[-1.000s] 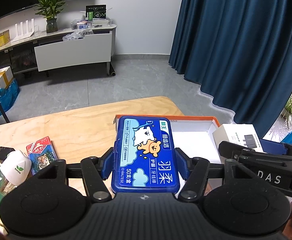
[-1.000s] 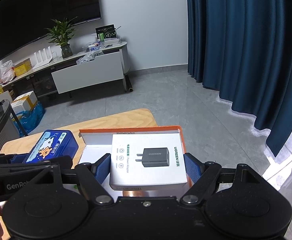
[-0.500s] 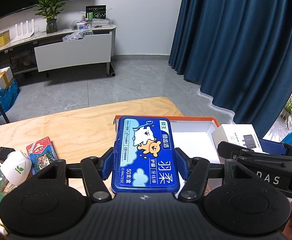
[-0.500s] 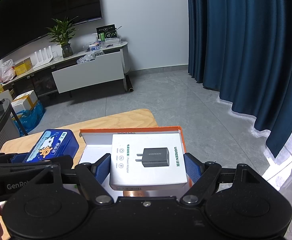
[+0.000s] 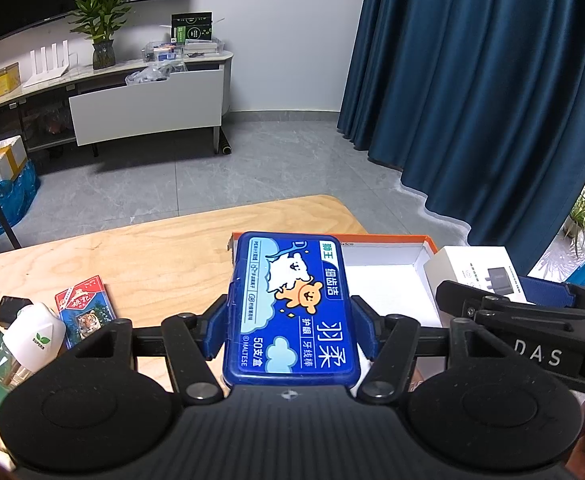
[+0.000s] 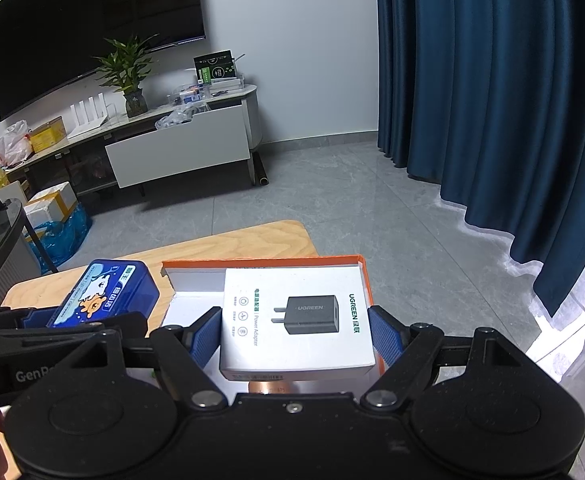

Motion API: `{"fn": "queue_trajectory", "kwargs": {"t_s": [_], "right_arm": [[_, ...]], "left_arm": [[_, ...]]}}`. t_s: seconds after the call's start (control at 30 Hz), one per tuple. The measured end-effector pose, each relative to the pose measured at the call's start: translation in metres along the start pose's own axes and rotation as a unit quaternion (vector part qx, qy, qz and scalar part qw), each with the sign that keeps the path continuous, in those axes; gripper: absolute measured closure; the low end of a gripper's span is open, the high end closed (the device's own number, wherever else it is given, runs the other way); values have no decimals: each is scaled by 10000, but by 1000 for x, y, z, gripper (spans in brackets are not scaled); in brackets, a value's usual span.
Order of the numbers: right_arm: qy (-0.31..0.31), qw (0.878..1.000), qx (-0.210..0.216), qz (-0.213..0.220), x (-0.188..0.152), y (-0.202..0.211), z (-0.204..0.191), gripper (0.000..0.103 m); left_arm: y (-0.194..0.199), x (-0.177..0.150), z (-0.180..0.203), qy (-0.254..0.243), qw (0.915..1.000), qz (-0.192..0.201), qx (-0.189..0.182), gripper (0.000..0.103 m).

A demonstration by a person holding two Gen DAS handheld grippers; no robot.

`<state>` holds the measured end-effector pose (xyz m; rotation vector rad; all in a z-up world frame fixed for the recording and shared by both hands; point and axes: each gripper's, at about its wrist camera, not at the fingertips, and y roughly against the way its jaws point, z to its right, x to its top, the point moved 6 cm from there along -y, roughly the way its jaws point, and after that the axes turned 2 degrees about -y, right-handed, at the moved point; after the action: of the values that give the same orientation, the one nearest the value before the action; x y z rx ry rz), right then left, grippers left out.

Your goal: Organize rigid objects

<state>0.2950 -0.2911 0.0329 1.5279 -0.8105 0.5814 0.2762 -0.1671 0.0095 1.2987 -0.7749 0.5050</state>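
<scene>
Floss case, blue, sits clamped in the left hand-held gripper above the counter, by the orange-rimmed tray; a tilt could catch its rim. From the right wrist, the right hand-held gripper pinches a white adapter box over that tray; crowded tools risk colliding on release.

Floss case: deep blue, pale blue clouds, white and orange cartoon animals, white lettering. Adapter box: white, black charger print, green brand text. Tray: orange rim, white inside. Desk: pale wood grain. Card pack near the desk's left edge: red and blue, tiger picture. Finger pads: blue. Curtain: dark blue
</scene>
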Motion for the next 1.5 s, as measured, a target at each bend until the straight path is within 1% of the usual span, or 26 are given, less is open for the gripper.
{"fn": "queue_trajectory", "kwargs": {"t_s": [1.5], "right_arm": [[-25,10000,-31,-65,1,-3,7,11]], "left_arm": [[-9,-8,1,-30,9999,-148,-58,40]]}}
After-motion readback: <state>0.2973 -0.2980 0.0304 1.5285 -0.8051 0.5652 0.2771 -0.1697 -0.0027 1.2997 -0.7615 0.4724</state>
